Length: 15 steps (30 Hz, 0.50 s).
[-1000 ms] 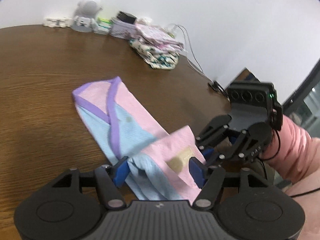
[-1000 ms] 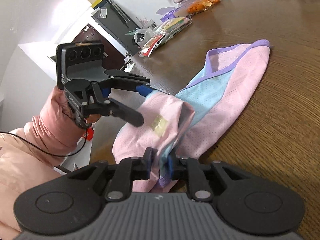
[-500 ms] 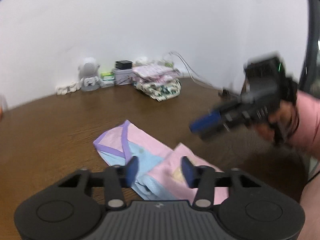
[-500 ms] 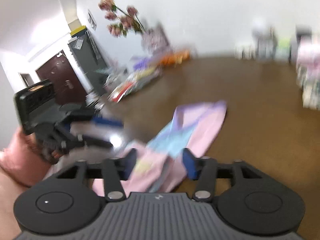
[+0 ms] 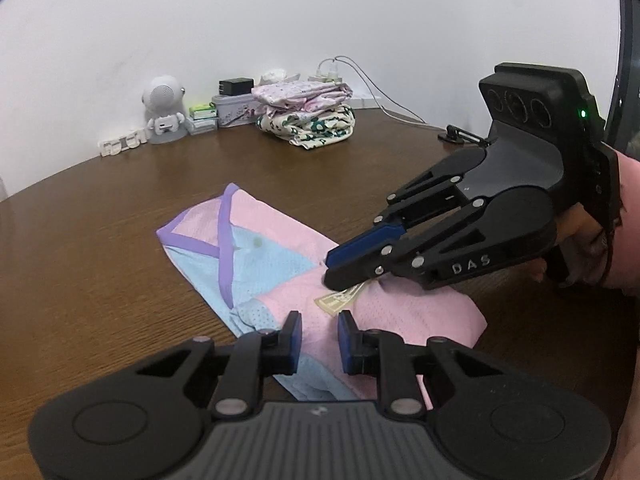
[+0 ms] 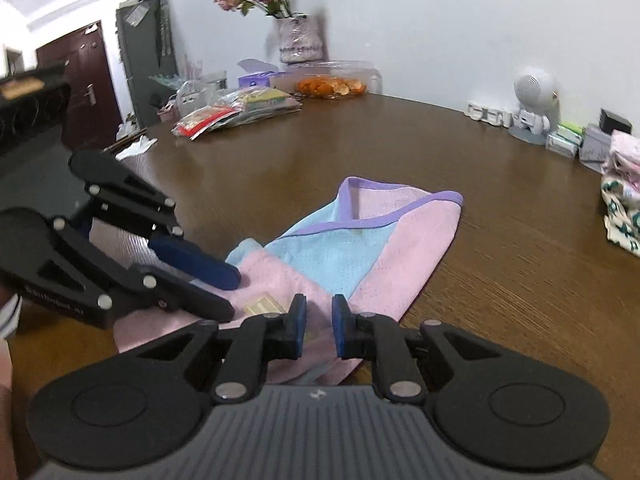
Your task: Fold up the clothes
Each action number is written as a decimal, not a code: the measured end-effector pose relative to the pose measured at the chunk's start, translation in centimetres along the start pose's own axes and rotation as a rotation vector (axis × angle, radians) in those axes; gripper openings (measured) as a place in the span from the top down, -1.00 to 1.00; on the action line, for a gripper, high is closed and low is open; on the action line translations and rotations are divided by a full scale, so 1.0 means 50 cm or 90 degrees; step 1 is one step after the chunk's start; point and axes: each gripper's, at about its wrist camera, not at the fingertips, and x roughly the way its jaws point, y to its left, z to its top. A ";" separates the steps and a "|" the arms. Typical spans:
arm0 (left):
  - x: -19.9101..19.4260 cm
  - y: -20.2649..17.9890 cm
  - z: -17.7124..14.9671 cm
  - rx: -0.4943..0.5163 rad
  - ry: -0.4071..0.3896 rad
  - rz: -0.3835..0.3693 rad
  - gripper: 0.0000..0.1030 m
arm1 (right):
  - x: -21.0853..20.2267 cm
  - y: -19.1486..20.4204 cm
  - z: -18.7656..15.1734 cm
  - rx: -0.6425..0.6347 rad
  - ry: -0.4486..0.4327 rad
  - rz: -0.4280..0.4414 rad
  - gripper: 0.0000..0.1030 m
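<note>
- Pink-blue garment with purple trim lies part-folded on the brown worktop, near its front edge.
- Left tongs just narrowed, a small gap left, nothing pinched, above the cloth.
- Right tongs likewise closing, slightly apart, holding nothing.
- Folded clothes pile by the wall.

A lived-in home room: a round dark brown wooden desk stands against a white wall, carrying a vase of dried pink flowers, a clear plastic bag of oranges and packets of snacks. A stack of folded patterned clothes, a small white robot-shaped figure and a dark red entry door beside a grey cabinet point the same way.
</note>
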 end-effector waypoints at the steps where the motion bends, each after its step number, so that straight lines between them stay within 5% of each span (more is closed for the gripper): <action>1: -0.016 -0.003 0.000 -0.006 -0.015 0.008 0.45 | -0.017 0.005 0.002 0.002 -0.018 0.001 0.72; 3: -0.050 -0.010 -0.001 -0.017 -0.045 0.024 0.17 | -0.051 0.016 0.007 0.005 -0.052 0.005 0.67; 5: -0.086 -0.029 -0.012 -0.024 -0.071 0.027 0.14 | -0.090 0.040 0.005 -0.007 -0.069 0.016 0.66; 10: -0.102 -0.075 -0.049 -0.025 -0.052 0.039 0.60 | -0.126 0.107 -0.028 -0.036 -0.055 0.024 0.66; 15: -0.069 -0.097 -0.080 -0.039 -0.012 0.070 0.66 | -0.101 0.134 -0.068 -0.038 -0.011 -0.010 0.66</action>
